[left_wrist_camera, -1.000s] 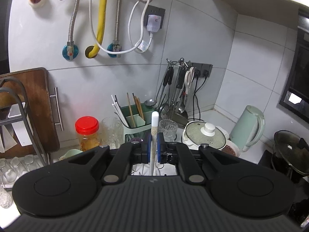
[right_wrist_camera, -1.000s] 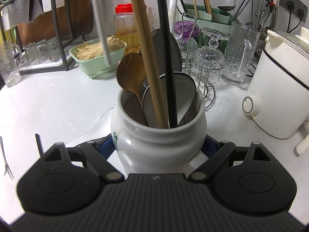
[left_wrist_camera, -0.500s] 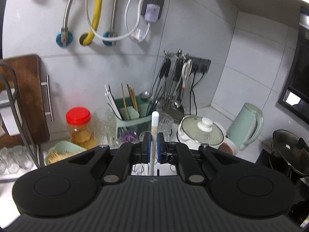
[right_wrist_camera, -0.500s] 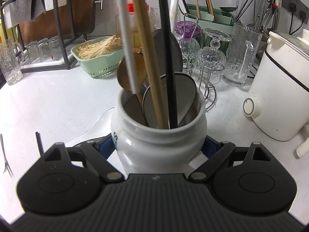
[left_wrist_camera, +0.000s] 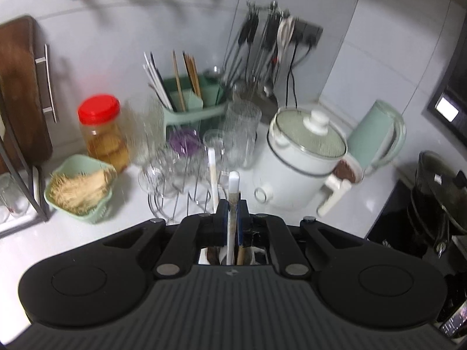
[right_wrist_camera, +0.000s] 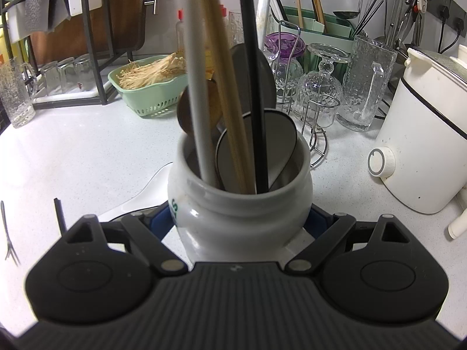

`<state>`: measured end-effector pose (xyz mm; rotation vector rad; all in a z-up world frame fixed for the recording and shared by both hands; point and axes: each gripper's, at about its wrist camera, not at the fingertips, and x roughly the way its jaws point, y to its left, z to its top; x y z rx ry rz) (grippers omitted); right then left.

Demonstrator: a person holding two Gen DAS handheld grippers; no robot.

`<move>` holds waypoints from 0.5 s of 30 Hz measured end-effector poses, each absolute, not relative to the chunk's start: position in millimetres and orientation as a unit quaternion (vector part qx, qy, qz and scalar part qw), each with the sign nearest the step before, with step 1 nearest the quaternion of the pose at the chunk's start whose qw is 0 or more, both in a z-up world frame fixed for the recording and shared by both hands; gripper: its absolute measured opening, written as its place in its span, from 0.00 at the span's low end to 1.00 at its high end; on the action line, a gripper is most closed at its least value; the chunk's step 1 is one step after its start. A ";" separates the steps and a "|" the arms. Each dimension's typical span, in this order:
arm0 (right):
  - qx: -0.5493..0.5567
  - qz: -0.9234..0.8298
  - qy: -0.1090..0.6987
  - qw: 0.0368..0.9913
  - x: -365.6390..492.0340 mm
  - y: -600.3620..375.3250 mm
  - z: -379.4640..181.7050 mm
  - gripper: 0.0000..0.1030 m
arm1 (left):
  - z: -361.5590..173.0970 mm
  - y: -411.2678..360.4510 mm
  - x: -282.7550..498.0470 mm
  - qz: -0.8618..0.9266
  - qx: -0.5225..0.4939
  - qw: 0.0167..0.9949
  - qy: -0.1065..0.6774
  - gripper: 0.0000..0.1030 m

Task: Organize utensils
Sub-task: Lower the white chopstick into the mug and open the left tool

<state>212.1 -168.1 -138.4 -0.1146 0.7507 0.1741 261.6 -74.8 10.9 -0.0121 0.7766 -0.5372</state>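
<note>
My right gripper [right_wrist_camera: 240, 221] is shut on a white ceramic jar [right_wrist_camera: 242, 213] that stands on the white counter. The jar holds a wooden spoon [right_wrist_camera: 186, 113], wooden chopsticks [right_wrist_camera: 227, 93], a black chopstick [right_wrist_camera: 254, 81] and grey flat utensils. My left gripper [left_wrist_camera: 232, 213] is shut on a white chopstick [left_wrist_camera: 232, 198], held upright above the jar. The same white chopstick [right_wrist_camera: 198, 87] reaches down into the jar's mouth in the right wrist view. Below the left gripper the jar's opening [left_wrist_camera: 233, 255] shows.
A white spoon [right_wrist_camera: 146, 189], a black stick [right_wrist_camera: 59, 213] and a small fork [right_wrist_camera: 7, 233] lie on the counter at left. Behind stand a green basket of enoki [right_wrist_camera: 149, 84], glasses on a wire rack [right_wrist_camera: 318, 87], a green utensil caddy [left_wrist_camera: 189, 102], a white cooker [right_wrist_camera: 423, 140] and a kettle [left_wrist_camera: 376, 137].
My left gripper has tilted downward and lowered the white chopstick; its lower end now sits inside the jar. The right gripper and jar have not moved.
</note>
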 end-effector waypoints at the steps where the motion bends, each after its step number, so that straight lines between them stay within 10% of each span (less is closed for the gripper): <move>1: -0.056 0.085 0.366 0.925 212.1 -168.1 -138.4 0.89 | 7.7 -76.4 263.4 -0.260 -0.005 0.887 0.381 0.07; 15: -0.053 0.081 0.366 0.926 212.1 -168.4 -138.4 0.89 | 1.1 -68.0 265.2 -0.262 -0.009 0.883 0.390 0.12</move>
